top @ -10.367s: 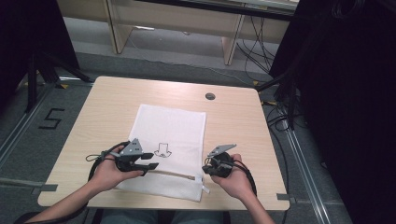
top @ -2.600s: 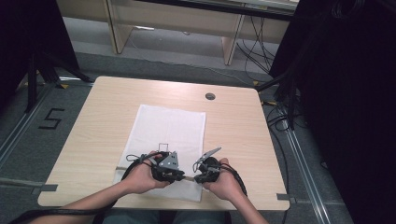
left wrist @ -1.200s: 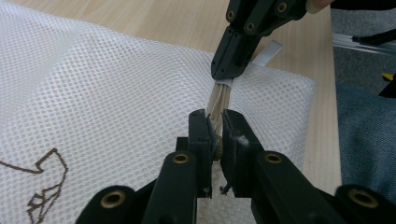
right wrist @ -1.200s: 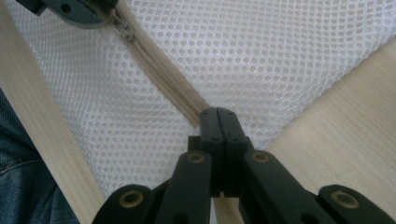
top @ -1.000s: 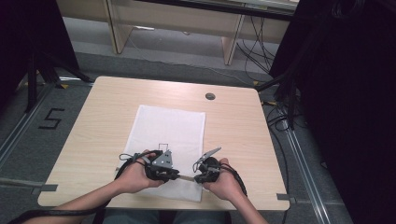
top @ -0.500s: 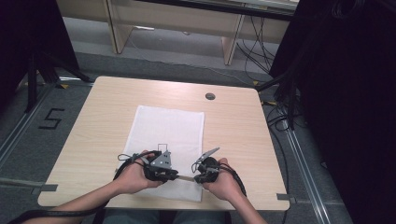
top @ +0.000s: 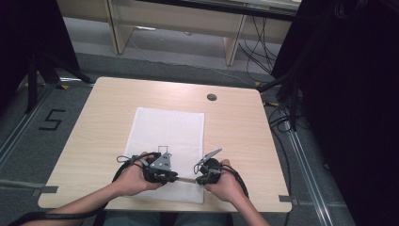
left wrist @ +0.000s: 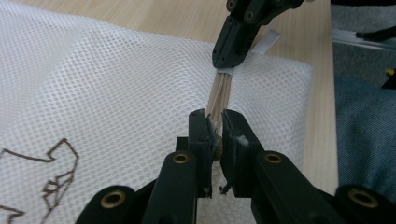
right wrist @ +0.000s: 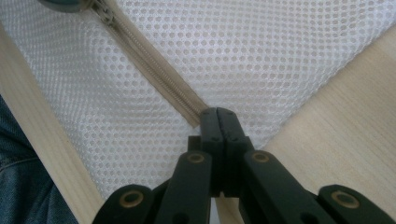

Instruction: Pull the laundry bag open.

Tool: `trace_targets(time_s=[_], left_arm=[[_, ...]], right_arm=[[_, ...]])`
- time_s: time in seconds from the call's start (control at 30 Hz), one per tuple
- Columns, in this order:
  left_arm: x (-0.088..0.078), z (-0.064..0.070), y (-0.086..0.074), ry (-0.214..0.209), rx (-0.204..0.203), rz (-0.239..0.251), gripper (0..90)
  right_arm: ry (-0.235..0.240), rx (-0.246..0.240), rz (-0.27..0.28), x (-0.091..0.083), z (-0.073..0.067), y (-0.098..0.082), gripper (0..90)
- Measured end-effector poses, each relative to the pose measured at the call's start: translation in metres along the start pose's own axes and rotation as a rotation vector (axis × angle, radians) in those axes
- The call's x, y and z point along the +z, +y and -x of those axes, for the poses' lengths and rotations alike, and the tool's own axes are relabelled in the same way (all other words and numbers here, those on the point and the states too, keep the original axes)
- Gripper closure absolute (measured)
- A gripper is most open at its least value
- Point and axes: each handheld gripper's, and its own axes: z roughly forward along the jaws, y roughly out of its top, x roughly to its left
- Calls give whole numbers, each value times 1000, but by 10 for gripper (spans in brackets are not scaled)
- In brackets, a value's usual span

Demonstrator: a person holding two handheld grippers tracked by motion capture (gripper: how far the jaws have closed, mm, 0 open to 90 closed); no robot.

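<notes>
The white mesh bag (top: pixel 169 141) lies flat on the table (top: pixel 235 127); its zipper (right wrist: pixel 154 74) runs along the near edge; the right claw (right wrist: pixel 217 114) clamps the zipper's end, likely anchoring it; the left claw (left wrist: pixel 215 128) pinches the zipper pull, apparently to slide it.

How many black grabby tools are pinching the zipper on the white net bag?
2. The left tool pinches the zipper near the bag's middle; the right tool pinches its end by the bag's near right corner.

Both grippers (top: pixel 162 176) (top: pixel 203 178) clamped (tips facing), hands low.
</notes>
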Motion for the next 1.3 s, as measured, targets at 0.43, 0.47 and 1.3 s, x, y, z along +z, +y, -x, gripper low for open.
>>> trace_targets(time_s=[0.43,0.47,1.3], left_arm=[[-6,-1,-5,1,1,-5,822],[-6,-1,-5,-1,-4,-1,822],[-16,-9,-19,3,-35,-14,822]], right_arm=[[-4,2,-1,0,1,0,900],[-3,2,-3,0,0,0,900],[-2,7,-1,-1,2,-1,900]])
